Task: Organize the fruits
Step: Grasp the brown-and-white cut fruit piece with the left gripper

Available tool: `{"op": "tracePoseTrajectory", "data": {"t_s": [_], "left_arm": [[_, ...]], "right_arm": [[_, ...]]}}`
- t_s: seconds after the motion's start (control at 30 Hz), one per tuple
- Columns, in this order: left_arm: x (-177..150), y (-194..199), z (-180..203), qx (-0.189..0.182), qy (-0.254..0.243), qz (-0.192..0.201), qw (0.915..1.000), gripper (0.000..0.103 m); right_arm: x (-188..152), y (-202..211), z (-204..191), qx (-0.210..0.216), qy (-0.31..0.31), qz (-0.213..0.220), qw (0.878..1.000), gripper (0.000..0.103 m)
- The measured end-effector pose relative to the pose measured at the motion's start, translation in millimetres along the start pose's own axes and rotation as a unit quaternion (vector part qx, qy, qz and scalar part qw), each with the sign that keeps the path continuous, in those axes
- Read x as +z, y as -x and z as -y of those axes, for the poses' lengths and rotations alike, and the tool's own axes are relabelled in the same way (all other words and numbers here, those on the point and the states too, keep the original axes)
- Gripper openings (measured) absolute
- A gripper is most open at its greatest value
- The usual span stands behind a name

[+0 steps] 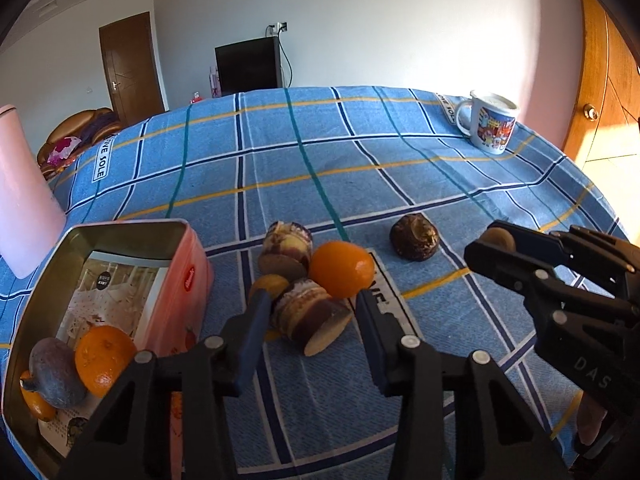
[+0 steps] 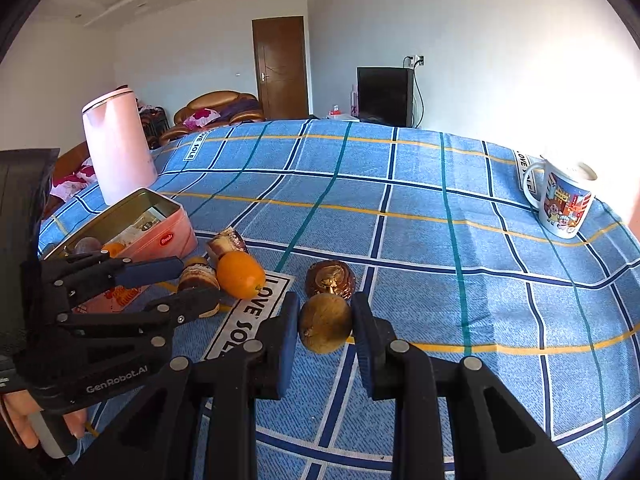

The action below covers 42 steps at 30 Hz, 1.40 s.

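Note:
A pink tin box (image 1: pixel 188 280) (image 2: pixel 160 236) stands open at the left and holds an orange (image 1: pixel 105 360), a purple fruit (image 1: pixel 54 372) and other pieces. On the blue checked cloth lie a loose orange (image 1: pixel 341 268) (image 2: pixel 240 274), two brown-and-cream cut pieces (image 1: pixel 310 316) (image 1: pixel 286 246) and a dark brown round fruit (image 1: pixel 414 238) (image 2: pixel 330 278). My left gripper (image 1: pixel 310 306) (image 2: pixel 180 284) is open around the near cut piece. My right gripper (image 2: pixel 325 322) (image 1: pixel 492 244) is shut on a brown kiwi-like fruit (image 2: pixel 325 322).
A pink kettle (image 2: pixel 118 144) (image 1: pixel 20 200) stands behind the tin at the left. A printed mug (image 1: pixel 492 122) (image 2: pixel 562 200) stands at the far right near the table edge. A door, a sofa and a black TV are beyond the table.

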State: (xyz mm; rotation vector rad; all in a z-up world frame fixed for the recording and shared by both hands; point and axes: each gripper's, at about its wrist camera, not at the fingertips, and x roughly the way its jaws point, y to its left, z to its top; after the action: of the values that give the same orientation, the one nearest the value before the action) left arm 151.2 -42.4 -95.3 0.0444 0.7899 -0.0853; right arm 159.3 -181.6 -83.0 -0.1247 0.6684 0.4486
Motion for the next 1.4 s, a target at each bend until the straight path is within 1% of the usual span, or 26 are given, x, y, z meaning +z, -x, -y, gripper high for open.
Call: {"op": "tracePoseTrajectory", "data": {"t_s": [0.03, 0.17, 0.3, 0.43, 0.73, 1.1, 1.4], "left_arm": [[0, -3, 1, 0.006, -0.002, -0.007, 1.0000, 0.046], [0, -4, 5, 0.018, -0.015, -0.008, 0.9997, 0.046], [0, -2, 0, 0.007, -0.004, -0.002, 1.0000, 0.046], [0, 8, -4, -0.006, 0.005, 0.024, 0.9997, 0.046], [-1, 30, 1, -0.018, -0.011, 0.082, 0.9964, 0.046], [-4, 45, 4, -0.028, -0.021, 0.124, 0.9917, 0.046], [-8, 55, 4, -0.026, -0.022, 0.151, 0.9880, 0.046]], "right_arm": [[0, 0, 0, 0.001, 0.000, 0.000, 1.000, 0.028], [0, 0, 1, 0.004, -0.002, 0.000, 1.000, 0.028], [-1, 2, 3, 0.007, -0.008, 0.006, 1.000, 0.028], [-1, 5, 5, 0.013, -0.013, 0.013, 1.000, 0.028], [-2, 15, 6, 0.028, -0.016, 0.039, 0.999, 0.028], [-4, 25, 5, 0.033, -0.013, 0.066, 0.997, 0.028], [-5, 33, 5, 0.032, -0.010, 0.086, 0.996, 0.028]]}}
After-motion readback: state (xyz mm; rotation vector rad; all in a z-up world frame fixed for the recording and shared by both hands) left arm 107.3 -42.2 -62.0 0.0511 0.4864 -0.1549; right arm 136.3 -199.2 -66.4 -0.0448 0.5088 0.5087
